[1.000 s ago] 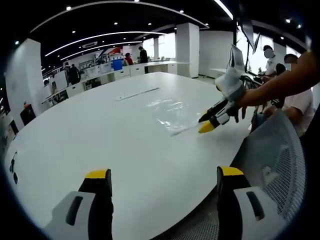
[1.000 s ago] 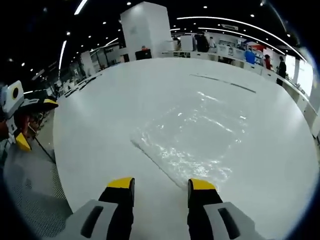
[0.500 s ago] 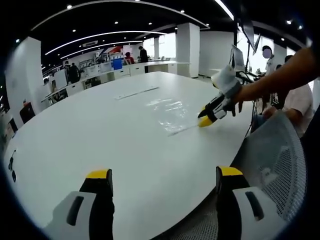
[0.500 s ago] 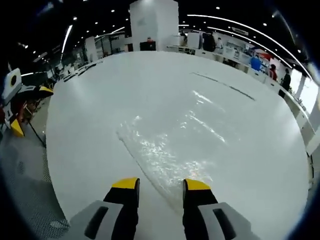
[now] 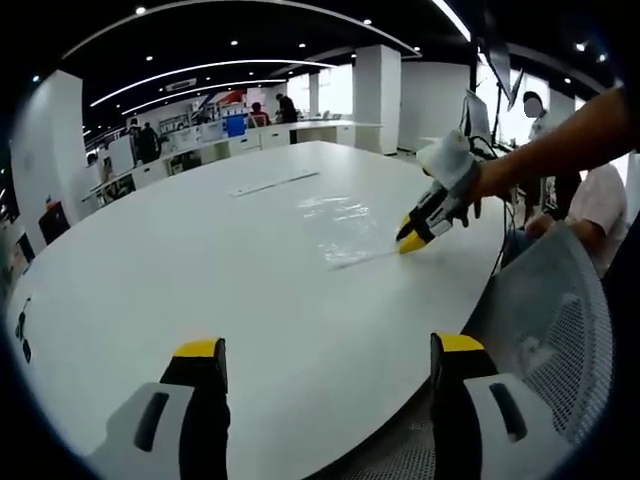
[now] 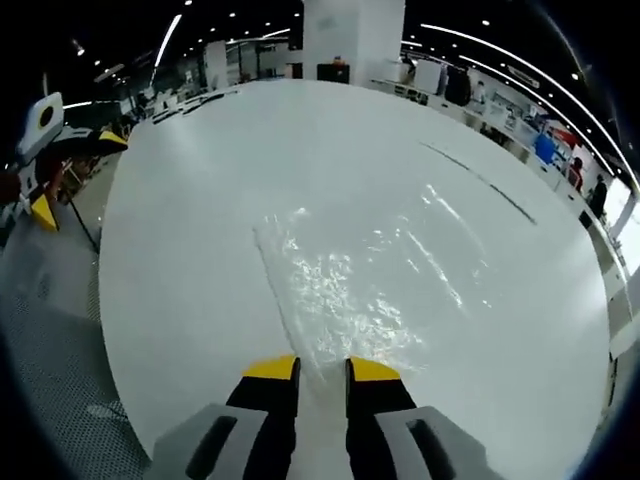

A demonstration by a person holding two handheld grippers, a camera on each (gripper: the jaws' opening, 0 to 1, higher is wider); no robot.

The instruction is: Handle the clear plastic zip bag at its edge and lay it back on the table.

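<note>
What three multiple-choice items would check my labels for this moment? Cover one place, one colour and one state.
1. Where does the clear zip bag lie?
A on the white table
B on the mesh chair
C on the floor

2. What colour are the jaw tips of the right gripper?
A red
B yellow
C green

3. How stands the left gripper?
A shut on the bag
B shut on nothing
C open, away from the bag

Key: 1 A, it lies flat on the tabletop; 2 B, both tips are yellow; 3 C, its jaws stand wide apart over bare table.

text: none legible | labels: none | brands: none | numbers: none | signs: none
</note>
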